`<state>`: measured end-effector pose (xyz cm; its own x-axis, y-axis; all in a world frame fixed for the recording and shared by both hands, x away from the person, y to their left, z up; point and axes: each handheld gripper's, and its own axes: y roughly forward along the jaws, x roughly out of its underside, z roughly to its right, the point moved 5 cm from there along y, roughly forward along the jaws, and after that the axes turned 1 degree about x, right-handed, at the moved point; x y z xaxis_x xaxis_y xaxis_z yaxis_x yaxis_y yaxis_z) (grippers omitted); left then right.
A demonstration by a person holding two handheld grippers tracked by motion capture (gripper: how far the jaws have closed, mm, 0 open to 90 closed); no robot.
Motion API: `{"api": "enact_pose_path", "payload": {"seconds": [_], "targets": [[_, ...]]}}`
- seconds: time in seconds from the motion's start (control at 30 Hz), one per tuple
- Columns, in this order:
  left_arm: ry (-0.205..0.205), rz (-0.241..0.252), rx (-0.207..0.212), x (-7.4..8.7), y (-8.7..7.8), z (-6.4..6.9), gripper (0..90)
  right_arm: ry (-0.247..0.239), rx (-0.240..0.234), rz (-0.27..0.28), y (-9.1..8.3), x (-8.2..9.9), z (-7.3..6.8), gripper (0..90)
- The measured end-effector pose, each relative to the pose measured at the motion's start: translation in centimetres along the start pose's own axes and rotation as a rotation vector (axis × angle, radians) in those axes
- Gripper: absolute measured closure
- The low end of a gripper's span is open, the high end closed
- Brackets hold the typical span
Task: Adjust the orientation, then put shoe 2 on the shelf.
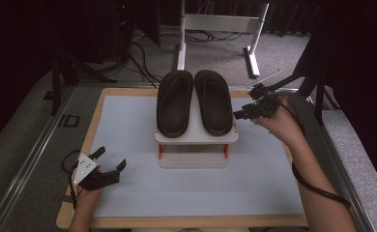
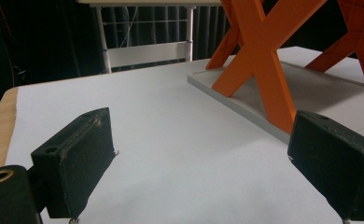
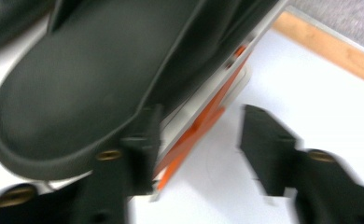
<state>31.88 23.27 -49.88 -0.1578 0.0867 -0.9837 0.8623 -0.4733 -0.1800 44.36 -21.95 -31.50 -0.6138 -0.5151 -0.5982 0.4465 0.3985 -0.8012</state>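
We note two black slippers (image 1: 195,101) side by side on top of a small white rack (image 1: 196,137) with orange legs (image 2: 264,60), mid-table. Left gripper (image 1: 110,162) sits low, well off the rack's near-left corner, jaws spread wide, nothing between them. Right gripper (image 1: 239,114) hangs just beside the rack's right edge, jaws parted, empty, next to the right slipper (image 3: 91,79).

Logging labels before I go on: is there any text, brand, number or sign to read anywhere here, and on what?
None can be read.
Sandals: no brand or size marking shows on either.
Rack: white shelves and orange legs are plain.
Left hand-held gripper, right hand-held gripper: no lettering; a green light glows on the right one.
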Motion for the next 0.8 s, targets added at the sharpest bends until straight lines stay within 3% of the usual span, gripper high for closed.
{"api": "enact_pose_path", "payload": {"seconds": [0.03,0.1,0.13,0.17,0.2,0.3,0.37,0.57,0.8], "targets": [[0.000,-0.001,0.000,0.0,0.0,0.0,7.4,0.000,0.000,0.000,0.0,0.0,0.0,45.2],[-0.002,-0.002,0.000,0.0,0.0,0.0,7.4,-0.002,0.017,0.080,-0.4,0.3,0.7,34.9],[-0.002,-0.002,0.000,0.0,0.0,0.0,7.4,-0.002,0.017,0.080,-0.4,0.3,0.7,34.9],[-0.002,-0.001,0.000,0.0,0.0,0.0,7.4,-0.001,0.027,0.101,-0.5,0.6,1.1,27.0],[-0.001,0.001,0.001,0.0,0.0,0.0,7.4,-0.006,0.016,0.106,-0.4,0.8,1.1,24.6],[0.000,0.002,0.002,0.0,0.0,0.0,7.4,-0.001,0.006,0.085,-0.3,1.2,1.2,21.3],[0.000,0.001,0.003,0.0,0.0,0.0,7.4,-0.010,0.039,0.122,0.1,2.1,1.7,13.1],[-0.002,0.001,0.004,0.0,0.0,0.0,7.4,0.009,0.080,0.176,0.5,3.8,3.2,13.6],[0.002,0.000,0.003,0.0,0.0,0.0,7.4,0.070,0.092,0.210,1.8,6.2,4.5,13.9]]}}
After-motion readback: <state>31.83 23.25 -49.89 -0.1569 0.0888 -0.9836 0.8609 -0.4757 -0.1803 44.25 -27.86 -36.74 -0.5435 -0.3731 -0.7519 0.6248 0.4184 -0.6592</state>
